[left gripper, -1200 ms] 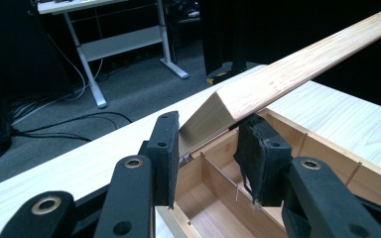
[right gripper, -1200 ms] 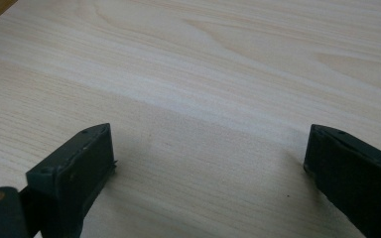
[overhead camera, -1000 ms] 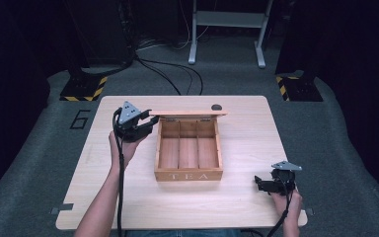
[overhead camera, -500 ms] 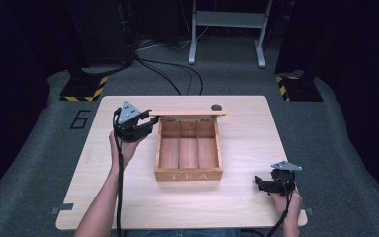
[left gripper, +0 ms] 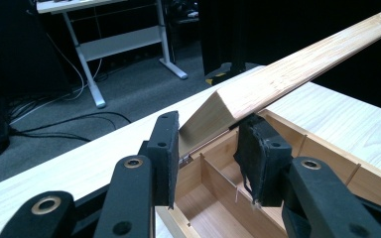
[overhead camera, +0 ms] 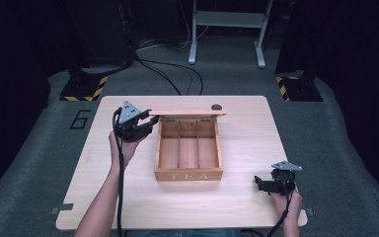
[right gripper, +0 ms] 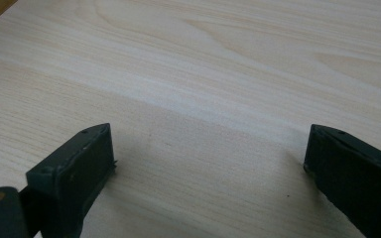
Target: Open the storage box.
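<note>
A wooden tea box [overhead camera: 188, 148] marked TEA stands mid-table, its three compartments empty. Its lid [overhead camera: 187, 113] is raised on the hinges at the far side. My left gripper [overhead camera: 150, 121] is at the lid's left end. In the left gripper view the lid [left gripper: 287, 69] runs off to the upper right, and my left gripper [left gripper: 206, 134] has both pads pressed on the lid's end, above the compartments [left gripper: 213, 198]. My right gripper [overhead camera: 257, 183] rests low near the front right corner of the table. In the right gripper view, my right gripper [right gripper: 208, 148] is open over bare wood.
The light wooden table [overhead camera: 246, 128] has a small dark round thing [overhead camera: 216, 106] near its far edge behind the box. Beyond the table are a white metal frame [overhead camera: 227, 29], floor cables [overhead camera: 168, 69] and striped stand bases [overhead camera: 81, 89].
</note>
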